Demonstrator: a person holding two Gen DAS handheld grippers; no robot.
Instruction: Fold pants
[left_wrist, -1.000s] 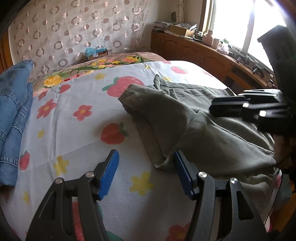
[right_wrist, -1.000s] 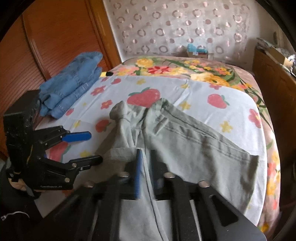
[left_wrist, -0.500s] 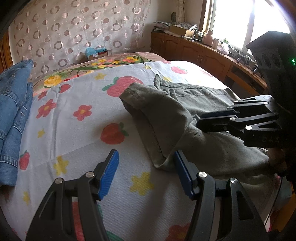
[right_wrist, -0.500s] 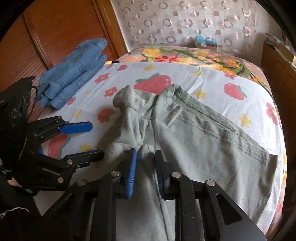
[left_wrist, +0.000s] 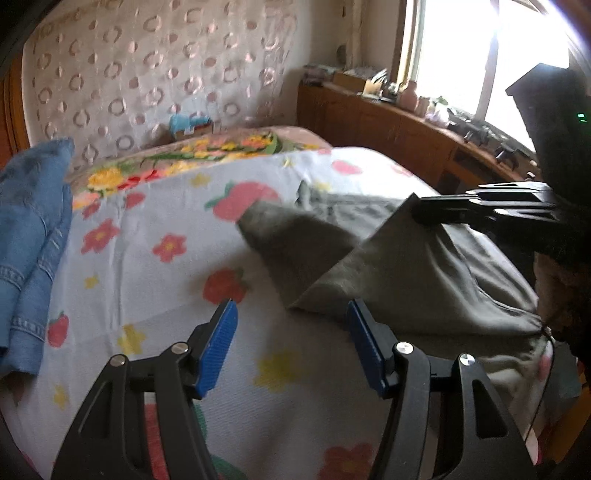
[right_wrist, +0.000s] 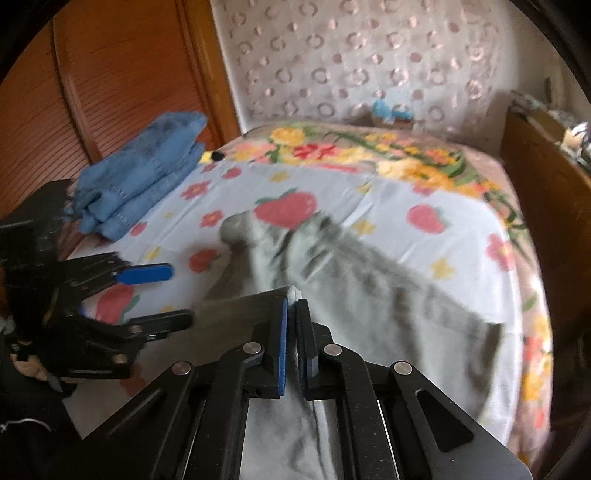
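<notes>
Here the grey-green pants (right_wrist: 373, 295) lie spread over the strawberry-print sheet (left_wrist: 155, 280) of the bed. The right gripper (right_wrist: 293, 306) has its jaws pressed together on a fold of the pants, lifting that fabric clear of the sheet. The left gripper (left_wrist: 291, 332) stands wide apart and empty — just beside the pants' near edge. Folded blue jeans (right_wrist: 147, 166) sit well away from the pants, by the wooden door.

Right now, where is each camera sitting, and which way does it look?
Left wrist: sits on the open left gripper, facing the bed and window; shows its own fingers.
Right wrist: sits on the right gripper, shut on the green pants, facing the wooden doors.
Both show the pants, blue jeans, and the other gripper.
</notes>
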